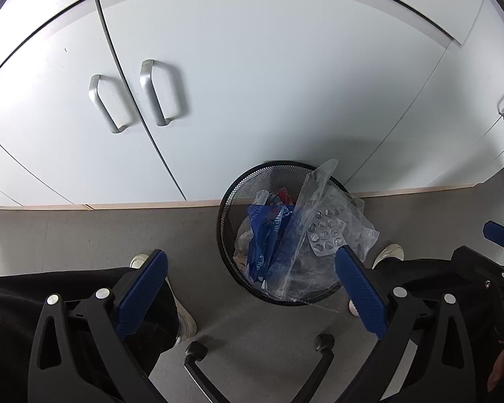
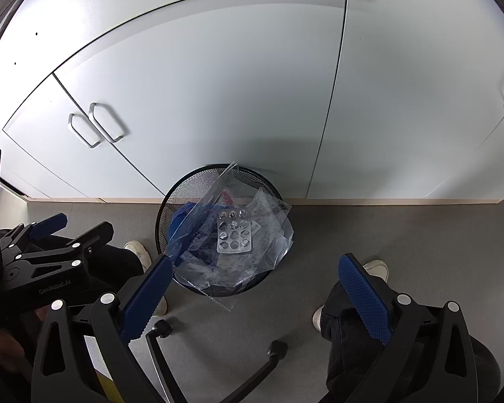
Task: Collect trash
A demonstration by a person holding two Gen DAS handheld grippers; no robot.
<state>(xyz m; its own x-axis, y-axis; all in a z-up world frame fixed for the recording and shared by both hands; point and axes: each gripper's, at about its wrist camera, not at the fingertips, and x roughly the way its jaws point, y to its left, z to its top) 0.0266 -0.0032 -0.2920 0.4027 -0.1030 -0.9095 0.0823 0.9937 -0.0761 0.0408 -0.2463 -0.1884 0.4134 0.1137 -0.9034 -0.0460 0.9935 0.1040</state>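
A black mesh waste basket (image 1: 228, 208) stands on the grey floor against the white cabinet; it also shows in the right wrist view (image 2: 166, 208). It holds clear plastic bags (image 1: 314, 194), blue wrappers (image 1: 263, 235) and a silver blister pack (image 1: 326, 231), which also shows in the right wrist view (image 2: 234, 231). My left gripper (image 1: 250, 265) is open and empty above the basket's near side. My right gripper (image 2: 255, 268) is open and empty, above the basket's near rim. The left gripper (image 2: 50, 235) shows at the left of the right wrist view.
White cabinet doors with metal handles (image 1: 154, 94) fill the background. The person's black trousers and white shoes (image 1: 391, 252) flank the basket. Black chair legs with castors (image 1: 324, 339) lie on the floor near the bottom.
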